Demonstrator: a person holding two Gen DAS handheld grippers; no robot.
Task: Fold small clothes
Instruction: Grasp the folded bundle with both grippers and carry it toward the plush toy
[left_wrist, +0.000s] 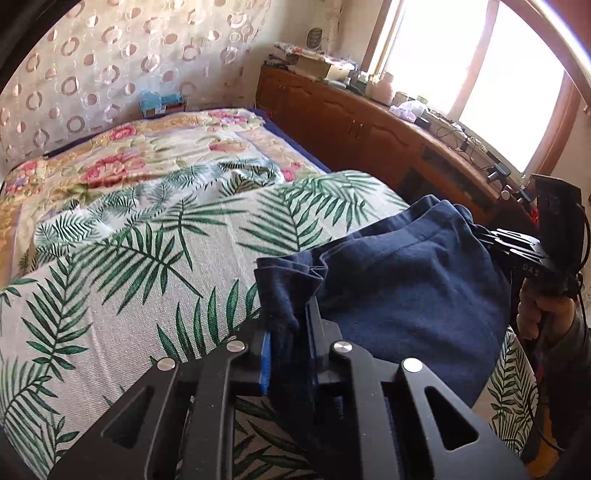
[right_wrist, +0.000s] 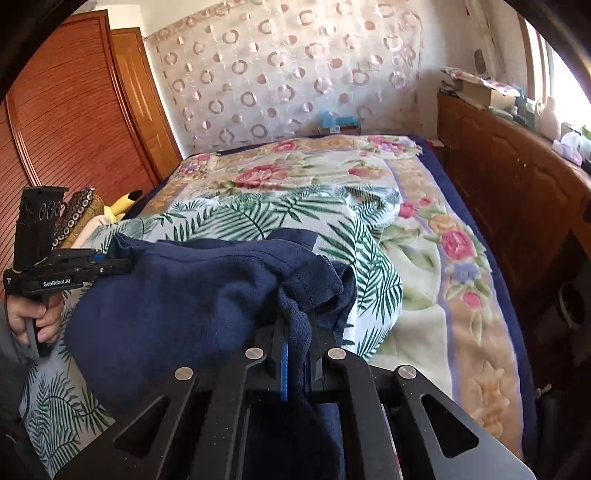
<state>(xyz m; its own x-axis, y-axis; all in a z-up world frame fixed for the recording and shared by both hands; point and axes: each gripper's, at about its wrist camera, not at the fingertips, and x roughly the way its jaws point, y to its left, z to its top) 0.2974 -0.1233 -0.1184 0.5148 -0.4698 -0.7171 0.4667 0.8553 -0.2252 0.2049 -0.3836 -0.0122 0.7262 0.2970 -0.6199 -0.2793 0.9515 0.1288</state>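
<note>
A navy blue garment (left_wrist: 399, 280) is lifted over the near part of a bed, stretched between 2 hand-held grippers. The left gripper (left_wrist: 291, 332) is clamped on one bunched edge of the cloth, and the right gripper (right_wrist: 299, 332) is clamped on the opposite edge; cloth is pinched between the blue-padded jaws of each. A hand (right_wrist: 37, 314) is seen gripping the left handle.

The bed is covered by a palm-leaf sheet (left_wrist: 155, 258), which is spread over the near half and rumpled towards the middle. A floral quilt (right_wrist: 424, 236) is laid beneath it and is exposed at the far end and along the side. A curtain with ring patterns (right_wrist: 280, 74) is hung behind the bed. A cluttered wooden cabinet (left_wrist: 354, 125) is set along the window side, and a slatted wooden wardrobe (right_wrist: 62, 122) stands on the other.
</note>
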